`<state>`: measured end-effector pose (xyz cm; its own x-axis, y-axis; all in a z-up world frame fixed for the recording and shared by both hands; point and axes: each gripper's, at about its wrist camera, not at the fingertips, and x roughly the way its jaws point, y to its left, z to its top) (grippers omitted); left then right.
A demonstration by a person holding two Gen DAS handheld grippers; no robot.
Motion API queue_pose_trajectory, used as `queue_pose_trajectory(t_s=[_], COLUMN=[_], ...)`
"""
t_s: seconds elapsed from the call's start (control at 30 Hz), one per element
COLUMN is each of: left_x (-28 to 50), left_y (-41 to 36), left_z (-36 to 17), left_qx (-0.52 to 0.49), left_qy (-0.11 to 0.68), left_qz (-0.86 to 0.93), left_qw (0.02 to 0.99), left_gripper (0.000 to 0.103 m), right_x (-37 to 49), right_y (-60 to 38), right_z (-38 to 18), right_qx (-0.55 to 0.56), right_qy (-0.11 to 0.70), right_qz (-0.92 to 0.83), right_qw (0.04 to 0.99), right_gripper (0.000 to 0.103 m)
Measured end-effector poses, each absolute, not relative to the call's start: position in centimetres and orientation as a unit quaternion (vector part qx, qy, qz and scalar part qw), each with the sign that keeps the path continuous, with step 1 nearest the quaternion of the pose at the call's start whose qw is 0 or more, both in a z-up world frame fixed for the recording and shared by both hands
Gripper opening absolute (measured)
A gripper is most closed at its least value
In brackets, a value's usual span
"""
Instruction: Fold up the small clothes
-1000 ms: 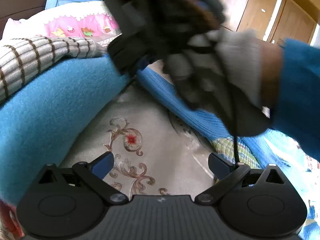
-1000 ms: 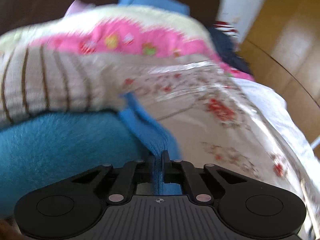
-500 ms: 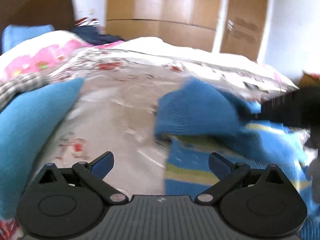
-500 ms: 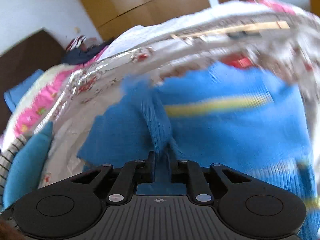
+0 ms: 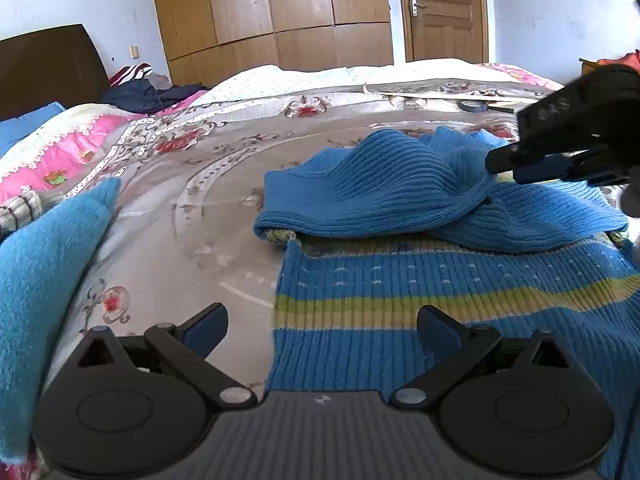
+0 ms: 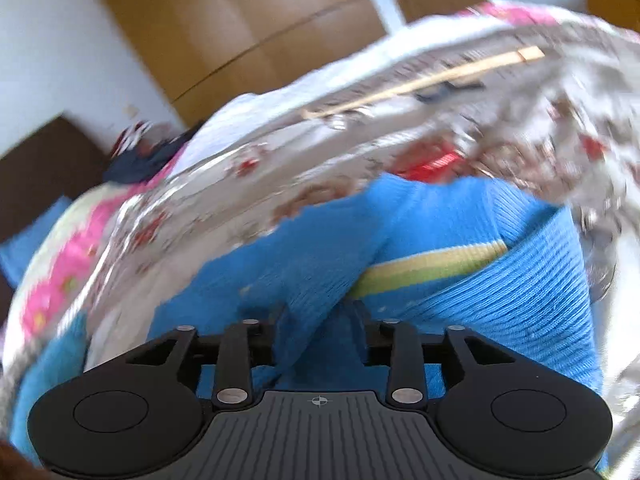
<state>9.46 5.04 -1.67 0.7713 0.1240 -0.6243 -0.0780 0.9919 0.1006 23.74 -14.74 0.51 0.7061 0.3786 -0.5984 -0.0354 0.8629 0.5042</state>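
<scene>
Sleeve work is partly done on the blue striped sweater (image 5: pixel 440 292), which lies flat on the bed's floral quilt (image 5: pixel 192 200) and serves as my landmark. Left of the sweater, a fuzzy turquoise garment (image 5: pixel 44 264) and a brown-striped knit (image 5: pixel 20 210) wait, unfolded as far as I can judge. My left claw (image 5: pixel 322 326) hangs released over the sweater's near left edge, gripping nothing. One ribbed sleeve (image 5: pixel 372 196) is already laid across the sweater's upper body. At the sweater's far right, my right claw (image 5: pixel 500 164) sits clenched on that sleeve's fabric; its own blurred view shows blue knit bunched between the closed jaws. I judge the other sleeve, the body fold and the remaining clothes are all left to do.

A second ago my right claw held the sleeve out beside the turquoise garment, with my gloved hand crossing the left camera; since then it has carried the sleeve over onto the sweater.
</scene>
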Motion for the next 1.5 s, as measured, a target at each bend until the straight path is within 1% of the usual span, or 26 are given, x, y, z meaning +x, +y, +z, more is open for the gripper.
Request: queue_pose_trajectory(t_s=[0.07, 0.17, 0.2, 0.23, 0.27, 0.3, 0.47, 0.6, 0.7, 0.8, 1.0, 1.1, 1.17, 1.23, 1.3, 1.33, 1.37, 1.47, 1.5], left_x=[9.5, 9.5, 9.5, 9.6, 9.6, 9.6, 9.7, 9.6, 9.5, 9.3, 8.7, 9.1, 9.2, 9.2, 8.9, 9.0, 9.0, 8.9, 9.0], left_y=[5.0, 5.0, 5.1, 5.1, 5.2, 5.2, 5.3, 5.3, 5.4, 5.5, 6.3, 6.9, 7.7, 8.8, 10.0, 10.9, 11.7, 14.1, 14.8], left_z=[-1.6, -1.6, -1.6, -1.6, -1.6, -1.6, -1.6, -1.5, -1.3, -0.5, 2.2, 2.9, 3.0, 2.7, 2.3, 2.2, 2.2, 1.6, 1.4], left_qx=[0.035, 0.033, 0.032, 0.031, 0.029, 0.027, 0.026, 0.028, 0.028, 0.032, 0.007, -0.009, -0.018, -0.024, -0.047, -0.074, -0.094, -0.141, -0.152], left_qy=[0.33, 0.324, 0.323, 0.324, 0.324, 0.324, 0.321, 0.314, 0.306, 0.284, 0.214, 0.201, 0.2, 0.199, 0.202, 0.207, 0.209, 0.217, 0.222], left_qz=[0.051, 0.048, 0.048, 0.048, 0.048, 0.048, 0.057, 0.064, 0.074, 0.089, 0.122, 0.125, 0.137, 0.145, 0.143, 0.144, 0.144, 0.161, 0.165], left_qw=[0.942, 0.944, 0.945, 0.944, 0.944, 0.944, 0.945, 0.947, 0.949, 0.954, 0.969, 0.971, 0.97, 0.969, 0.968, 0.965, 0.963, 0.952, 0.949], left_gripper=[0.103, 0.103, 0.103, 0.103, 0.103, 0.103, 0.103, 0.103, 0.103, 0.103, 0.103, 0.103, 0.103, 0.103, 0.103, 0.103, 0.103, 0.103, 0.102], right_x=[25.2, 27.1, 27.7, 28.2, 28.4, 28.4, 26.2, 24.6, 23.1, 21.3, 19.6, 18.7, 18.6, 18.3, 18.6, 19.1, 19.7, 21.5, 22.0], right_y=[-15.6, -15.9, -15.8, -15.7, -15.7, -15.6, -14.7, -11.2, -7.1, -3.9, -0.3, 2.5, 4.1, 4.0, 1.9, 0.3, -0.9, -4.0, -4.7], right_z=[-0.2, -1.3, -1.6, -1.8, -1.7, -1.3, 3.5, 7.4, 9.3, 9.9, 9.5, 9.7, 9.8, 10.3, 10.9, 10.8, 10.4, 8.2, 7.1], right_qx=[0.291, 0.344, 0.359, 0.373, 0.384, 0.389, 0.381, 0.327, 0.267, 0.223, 0.185, 0.135, 0.118, 0.112, 0.134, 0.153, 0.16, 0.111, 0.09], right_qy=[0.367, 0.372, 0.379, 0.383, 0.385, 0.38, 0.325, 0.307, 0.317, 0.332, 0.38, 0.394, 0.402, 0.383, 0.357, 0.35, 0.348, 0.358, 0.367], right_qz=[0.112, 0.109, 0.114, 0.116, 0.117, 0.121, 0.186, 0.264, 0.326, 0.366, 0.43, 0.48, 0.512, 0.518, 0.509, 0.489, 0.466, 0.351, 0.319], right_qw=[0.876, 0.856, 0.845, 0.837, 0.831, 0.831, 0.846, 0.854, 0.85, 0.84, 0.798, 0.772, 0.75, 0.757, 0.772, 0.784, 0.798, 0.858, 0.869], right_gripper=[0.04, 0.04, 0.038, 0.033, 0.017, 0.011, 0.01, 0.01, 0.01, 0.01, 0.01, 0.011, 0.014, 0.015, 0.019, 0.023, 0.032, 0.036, 0.036])
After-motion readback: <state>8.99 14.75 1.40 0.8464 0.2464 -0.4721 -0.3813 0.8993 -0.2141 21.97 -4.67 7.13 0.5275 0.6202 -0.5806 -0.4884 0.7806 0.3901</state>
